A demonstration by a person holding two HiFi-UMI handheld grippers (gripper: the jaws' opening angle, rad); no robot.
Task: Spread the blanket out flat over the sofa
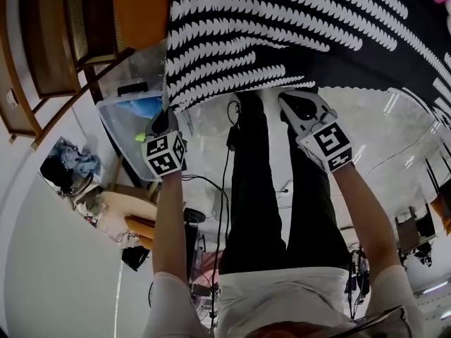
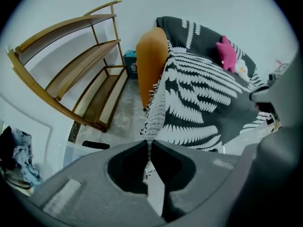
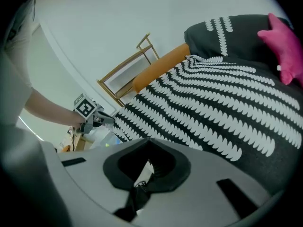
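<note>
You see soft, even indoor light off pale walls, with no hard shadows. Both gripper views bulge at the edges and fall to black corners. The glossy floor [image 1: 380, 139] near your feet shows white glare. The blanket [image 2: 199, 98] pattern is crisp; whatever sits closest to each lens is blurred.

Wooden shelf [image 2: 102, 98], pink plush toy [image 2: 226, 55], plastic bin [image 1: 120, 118].

The black-and-white leaf-patterned blanket [image 2: 203, 89] lies over the orange upholstered sofa [image 2: 151, 65]. On the sofa's right end sits a pink plush toy [image 2: 226, 54]. Left of the sofa stands a curved wooden shelf rack [image 2: 80, 74], and before its left end a clear plastic storage box [image 1: 134, 115].
</note>
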